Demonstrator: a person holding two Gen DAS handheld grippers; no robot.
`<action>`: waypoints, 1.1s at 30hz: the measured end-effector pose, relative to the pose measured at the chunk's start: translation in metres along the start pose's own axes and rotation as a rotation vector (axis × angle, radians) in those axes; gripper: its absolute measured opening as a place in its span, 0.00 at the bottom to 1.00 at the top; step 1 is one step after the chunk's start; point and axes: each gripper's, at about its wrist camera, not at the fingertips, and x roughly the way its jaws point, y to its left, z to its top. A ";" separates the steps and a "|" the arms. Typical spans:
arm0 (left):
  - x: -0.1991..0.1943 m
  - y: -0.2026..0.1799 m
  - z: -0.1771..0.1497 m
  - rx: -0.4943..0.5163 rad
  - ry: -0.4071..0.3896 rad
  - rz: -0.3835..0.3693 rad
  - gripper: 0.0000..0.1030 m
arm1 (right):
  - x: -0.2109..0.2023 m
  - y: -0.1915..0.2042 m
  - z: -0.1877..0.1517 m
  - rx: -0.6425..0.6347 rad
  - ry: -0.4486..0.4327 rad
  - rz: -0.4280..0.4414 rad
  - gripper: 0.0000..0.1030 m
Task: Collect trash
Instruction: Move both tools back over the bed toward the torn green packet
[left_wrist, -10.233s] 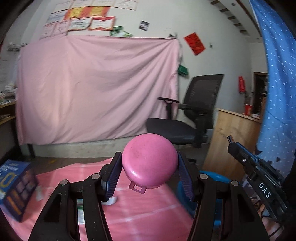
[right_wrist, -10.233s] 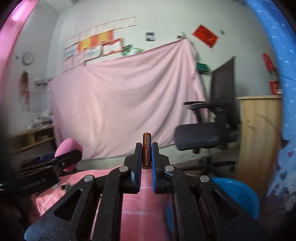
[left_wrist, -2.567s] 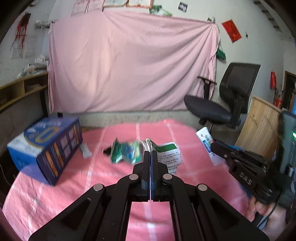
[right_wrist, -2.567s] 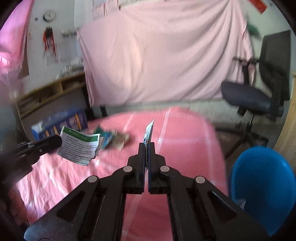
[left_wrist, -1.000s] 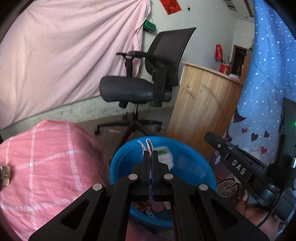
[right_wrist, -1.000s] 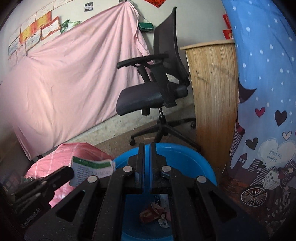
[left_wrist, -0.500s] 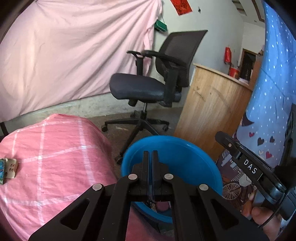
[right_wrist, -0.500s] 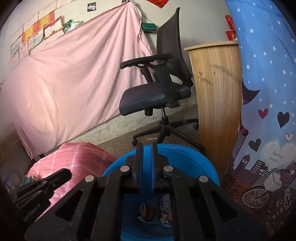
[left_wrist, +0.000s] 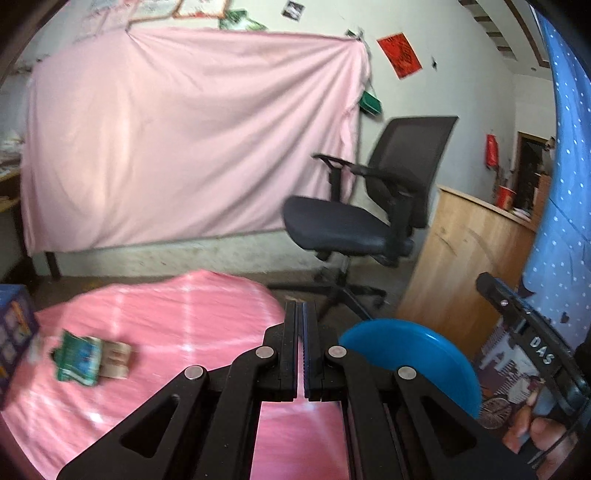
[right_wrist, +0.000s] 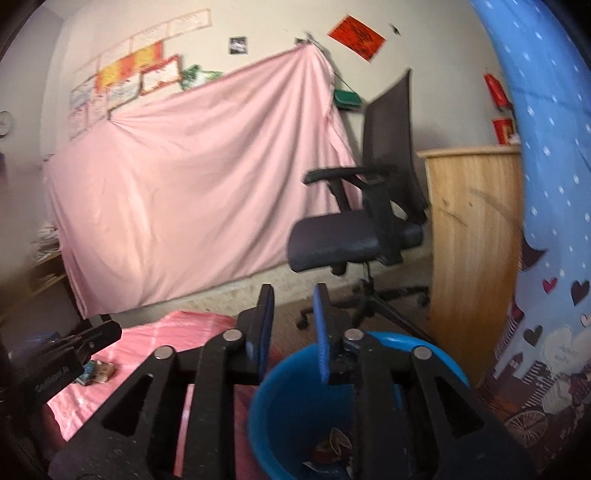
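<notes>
A blue bin (right_wrist: 291, 402) stands beside the pink-covered table (left_wrist: 177, 325) and holds several scraps of trash (right_wrist: 330, 448). My right gripper (right_wrist: 293, 310) hangs over the bin's near rim, its jaws opening with nothing between them. My left gripper (left_wrist: 300, 317) is shut and empty above the table's right edge, with the blue bin (left_wrist: 417, 350) just to its right. A crumpled green wrapper (left_wrist: 77, 356) and a brown packet (left_wrist: 116, 358) lie on the table at the left. The right gripper's body (left_wrist: 532, 347) shows at the right edge of the left wrist view.
A black office chair (left_wrist: 369, 218) stands behind the bin, a wooden counter (left_wrist: 465, 254) to its right. A pink sheet (left_wrist: 184, 147) covers the back wall. A blue box (left_wrist: 14, 332) sits at the table's left edge. A blue dotted cloth (right_wrist: 546, 184) hangs at right.
Both grippers lifted and swung left, away from the bin's inside toward the table. The white leaflet left the left gripper. The right jaws have parted.
</notes>
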 end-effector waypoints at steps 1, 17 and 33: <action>-0.005 0.006 0.000 -0.003 -0.012 0.015 0.02 | 0.000 0.003 0.001 -0.002 -0.007 0.010 0.52; -0.074 0.110 -0.014 -0.130 -0.188 0.273 0.88 | -0.007 0.094 -0.006 -0.080 -0.133 0.182 1.00; -0.124 0.186 -0.064 -0.136 -0.265 0.455 0.98 | -0.003 0.171 -0.029 -0.235 -0.157 0.328 1.00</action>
